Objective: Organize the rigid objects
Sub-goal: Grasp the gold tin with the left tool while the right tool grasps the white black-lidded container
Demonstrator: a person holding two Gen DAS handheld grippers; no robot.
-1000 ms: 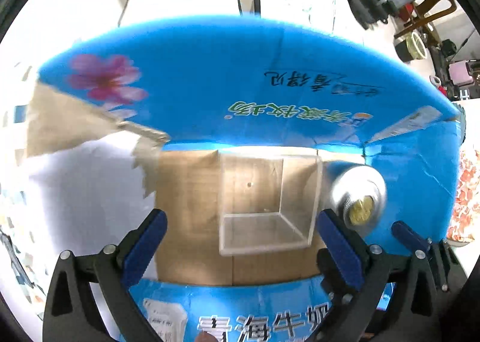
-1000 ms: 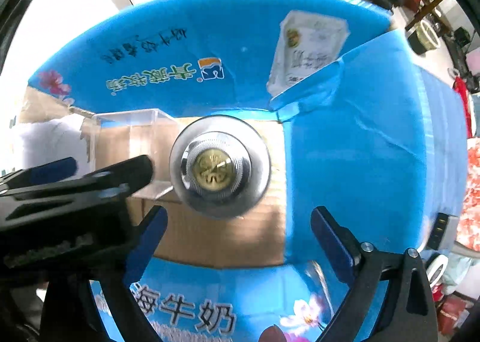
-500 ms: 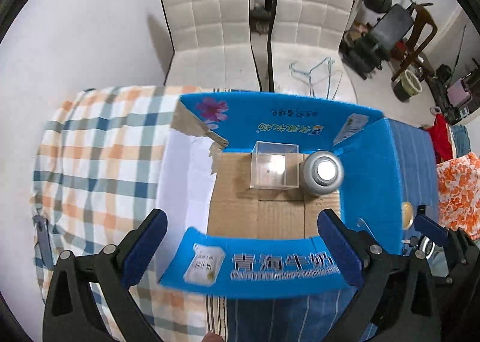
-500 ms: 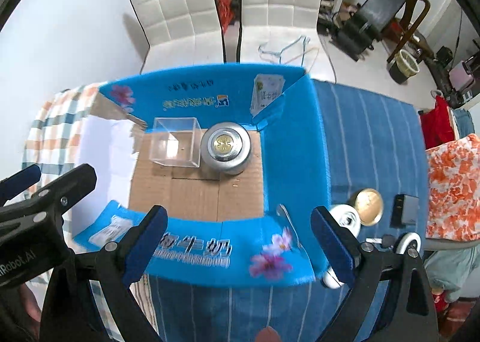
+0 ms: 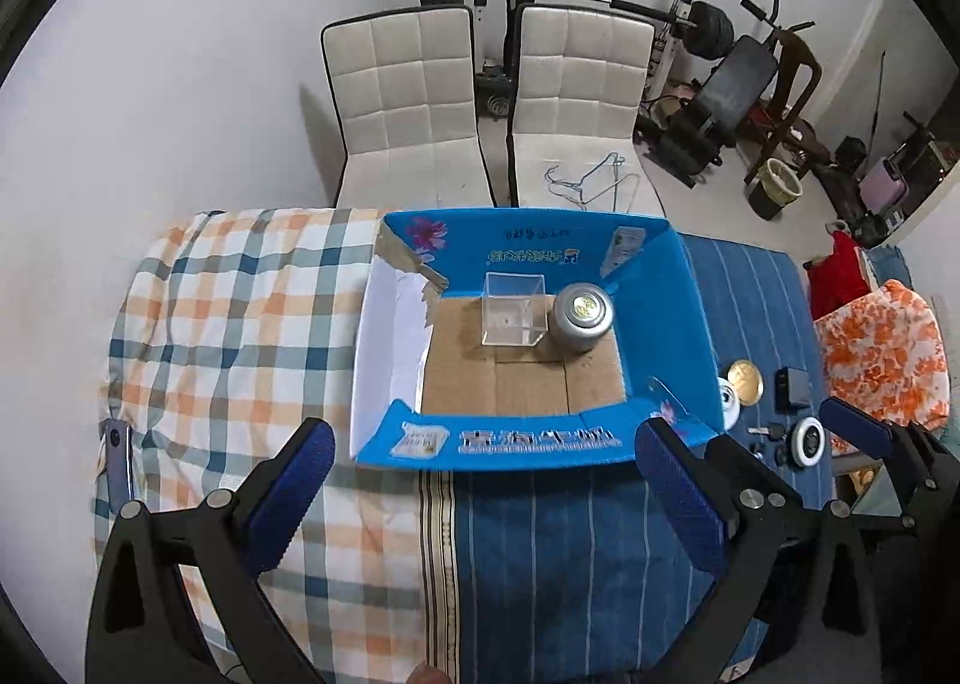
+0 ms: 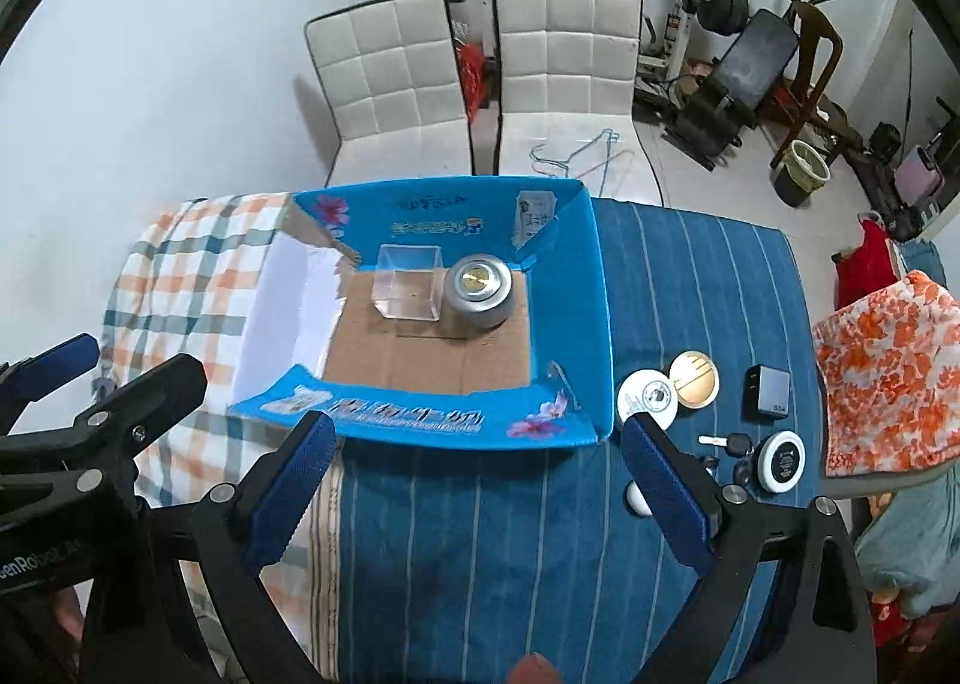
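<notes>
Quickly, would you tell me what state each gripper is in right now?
Left gripper: open, holding nothing.
Right gripper: open, holding nothing.

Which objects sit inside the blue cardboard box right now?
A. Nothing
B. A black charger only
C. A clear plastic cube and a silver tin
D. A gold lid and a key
C: the clear plastic cube and the silver tin stand side by side at the far wall of the blue cardboard box.
</notes>
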